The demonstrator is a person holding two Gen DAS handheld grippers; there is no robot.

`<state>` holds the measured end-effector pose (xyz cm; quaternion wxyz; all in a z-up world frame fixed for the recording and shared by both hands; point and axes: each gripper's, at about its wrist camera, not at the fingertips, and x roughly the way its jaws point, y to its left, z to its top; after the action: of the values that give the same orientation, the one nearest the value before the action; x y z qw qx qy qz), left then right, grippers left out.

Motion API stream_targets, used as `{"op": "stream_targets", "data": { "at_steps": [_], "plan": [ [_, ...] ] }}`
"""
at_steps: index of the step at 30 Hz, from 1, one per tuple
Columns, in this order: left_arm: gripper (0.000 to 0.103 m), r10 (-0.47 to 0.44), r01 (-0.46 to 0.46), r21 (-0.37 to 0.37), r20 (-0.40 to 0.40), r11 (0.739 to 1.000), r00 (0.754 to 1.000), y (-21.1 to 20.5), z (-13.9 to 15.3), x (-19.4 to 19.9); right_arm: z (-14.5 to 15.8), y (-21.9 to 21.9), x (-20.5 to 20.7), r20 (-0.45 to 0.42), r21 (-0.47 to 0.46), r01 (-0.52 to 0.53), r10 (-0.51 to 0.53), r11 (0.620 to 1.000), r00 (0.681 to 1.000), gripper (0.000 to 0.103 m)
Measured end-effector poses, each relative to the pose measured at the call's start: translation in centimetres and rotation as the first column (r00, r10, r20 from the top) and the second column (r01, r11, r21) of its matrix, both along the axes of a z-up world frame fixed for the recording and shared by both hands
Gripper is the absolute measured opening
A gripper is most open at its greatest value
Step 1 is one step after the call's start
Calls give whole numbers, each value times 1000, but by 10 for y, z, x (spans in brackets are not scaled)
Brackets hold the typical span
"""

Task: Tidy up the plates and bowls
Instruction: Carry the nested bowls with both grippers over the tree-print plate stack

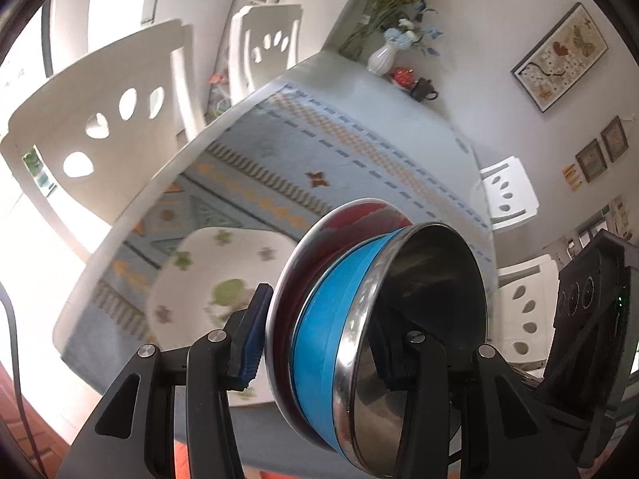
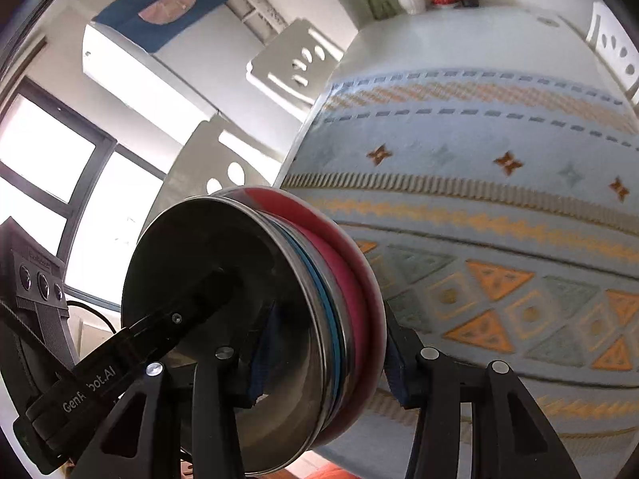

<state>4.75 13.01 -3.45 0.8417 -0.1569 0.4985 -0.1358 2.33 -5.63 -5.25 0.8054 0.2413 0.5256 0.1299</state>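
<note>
Steel, blue and red are all riding together here: a nested stack of bowls [image 1: 359, 319] is hanging in the air above the table [image 1: 359, 127], tipped up almost on edge, with both tools clamping it at once. The left tool [image 1: 319, 339] is pinching the rims, one blue pad on the red outer side and the other finger reaching inside the steel bowl [image 1: 419, 299]. The right tool [image 2: 323, 355] is doing the same on the opposite part of the rim, one pad inside the steel hollow, one behind the red bowl [image 2: 359, 263].

Handling, as I am judging it: the steel bowl is stiff and glossy, so the pads are likely sliding easily on it. The blue bowl [image 1: 335, 311] between them is looking like plastic, lighter and a little springy. Nested and tilted like this, the inner bowls could be slipping out if either pinch is loosening. The rim is the sensible place to hold, squeezing through all the layers together.

Below, near the table's near edge on the patterned cloth [image 2: 479, 199], a white flowered plate [image 1: 223, 271] is lying flat, well under the stack. A vase [image 1: 381, 58] is standing far off at the table's far edge.
</note>
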Motion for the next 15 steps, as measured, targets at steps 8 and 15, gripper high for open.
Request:
{"op": "stream_targets", "data": {
  "at_steps": [8,15],
  "plan": [
    [41,-45,38,-58,-114,998,992,49,-57,20,-47,50,14,-139,-61,28,-36,998,990,47],
    [41,-112,97,-93,-174,991,978,61,-89,41,-73,66,28,-218,-117,69,-94,991,972,47]
  ]
}}
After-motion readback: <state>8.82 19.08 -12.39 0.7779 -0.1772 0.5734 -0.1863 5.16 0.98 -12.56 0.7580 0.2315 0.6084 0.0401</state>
